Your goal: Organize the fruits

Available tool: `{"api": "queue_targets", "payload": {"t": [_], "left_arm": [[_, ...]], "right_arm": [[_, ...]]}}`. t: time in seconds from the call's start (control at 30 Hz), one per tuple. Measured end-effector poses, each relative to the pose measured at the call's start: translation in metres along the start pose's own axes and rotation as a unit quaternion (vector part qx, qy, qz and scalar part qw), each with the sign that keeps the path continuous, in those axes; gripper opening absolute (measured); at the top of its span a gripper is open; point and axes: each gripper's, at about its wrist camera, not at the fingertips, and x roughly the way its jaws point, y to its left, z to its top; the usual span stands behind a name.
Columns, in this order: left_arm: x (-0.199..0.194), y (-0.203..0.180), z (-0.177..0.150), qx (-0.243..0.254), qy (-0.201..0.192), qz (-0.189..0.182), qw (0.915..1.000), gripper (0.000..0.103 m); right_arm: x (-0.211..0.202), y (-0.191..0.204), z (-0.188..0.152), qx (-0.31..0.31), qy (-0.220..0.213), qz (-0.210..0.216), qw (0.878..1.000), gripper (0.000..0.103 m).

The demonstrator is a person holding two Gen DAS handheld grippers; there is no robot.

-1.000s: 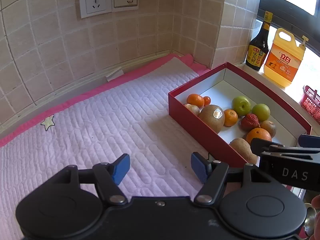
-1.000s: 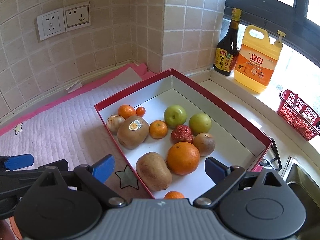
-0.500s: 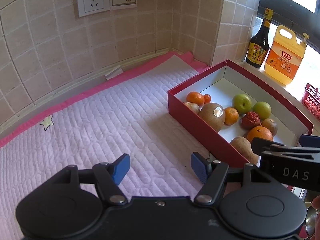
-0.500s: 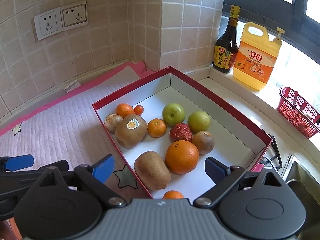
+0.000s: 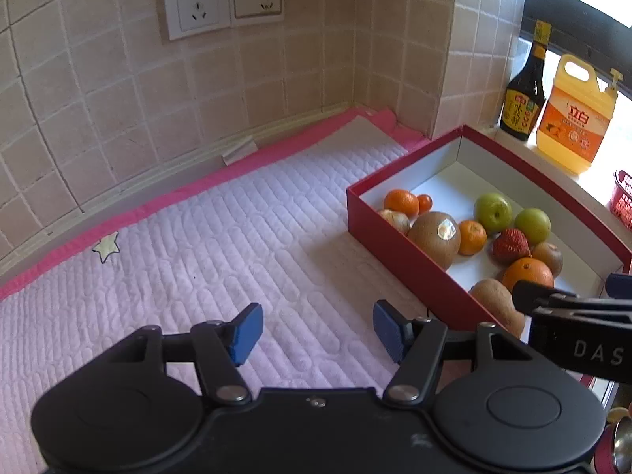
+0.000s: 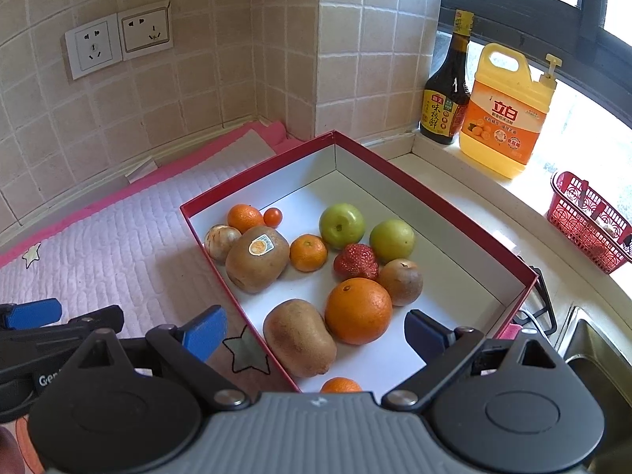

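Observation:
A red box (image 6: 454,213) with a white inside holds several fruits: a large orange (image 6: 358,311), two kiwis (image 6: 256,258), two green apples (image 6: 341,226), a strawberry (image 6: 355,261), small tangerines and a cherry tomato. The box also shows in the left wrist view (image 5: 395,245). My right gripper (image 6: 314,333) is open and empty, above the box's near end by the orange and a kiwi (image 6: 299,337). My left gripper (image 5: 316,331) is open and empty over the pink mat (image 5: 197,245), left of the box.
A dark sauce bottle (image 6: 448,91) and an orange detergent jug (image 6: 507,114) stand on the window sill. A red basket (image 6: 588,219) sits at the right. A sink edge (image 6: 592,347) is at the lower right. Wall sockets (image 5: 221,4) are on the tiles.
Both grippers have drawn back and risen slightly, so the box and the wall sit a little farther off. Both stay open and the fruits have not moved.

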Motion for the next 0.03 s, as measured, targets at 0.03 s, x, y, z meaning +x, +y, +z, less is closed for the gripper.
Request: {"api": "queue_targets", "payload": {"t": [0.03], "left_arm": [[0.0004, 0.0016, 0.0004, -0.003, 0.002, -0.001, 1.0, 0.079]], "right_arm": [[0.0, 0.0, 0.0, 0.0, 0.0, 0.0, 1.0, 0.098]]}}
